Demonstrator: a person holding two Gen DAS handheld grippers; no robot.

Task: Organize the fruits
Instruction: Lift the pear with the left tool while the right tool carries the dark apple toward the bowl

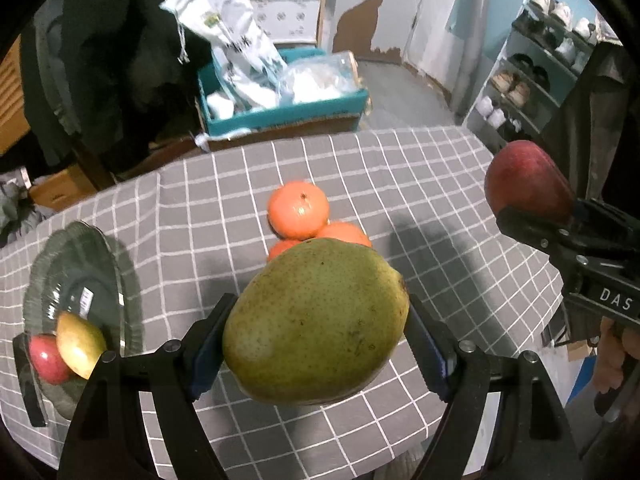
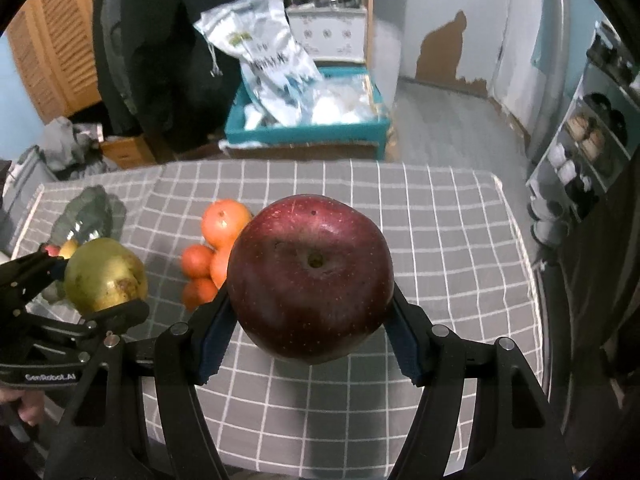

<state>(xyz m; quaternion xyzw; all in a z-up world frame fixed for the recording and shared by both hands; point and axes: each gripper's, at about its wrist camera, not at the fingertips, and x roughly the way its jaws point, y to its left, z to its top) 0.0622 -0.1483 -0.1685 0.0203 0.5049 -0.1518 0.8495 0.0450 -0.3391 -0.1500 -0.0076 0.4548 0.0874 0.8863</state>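
My left gripper [image 1: 316,344] is shut on a green pear [image 1: 316,320], held above the checked tablecloth. In the right wrist view that pear [image 2: 105,276] hangs at the left. My right gripper [image 2: 310,332] is shut on a dark red apple [image 2: 310,276], also lifted off the table; the left wrist view shows this apple [image 1: 524,184] at the far right. Several oranges [image 1: 298,210] lie heaped in the middle of the table, partly hidden behind the pear. A dark glass plate [image 1: 80,280] at the left holds a small red apple [image 1: 46,360] and a yellow-green pear [image 1: 80,344].
The grey checked table [image 2: 440,240] ends at a far edge. Beyond it stands a teal crate [image 2: 308,128] with plastic bags. A shoe rack [image 1: 532,80] is at the right. A person's hand [image 2: 24,404] grips the left tool's handle.
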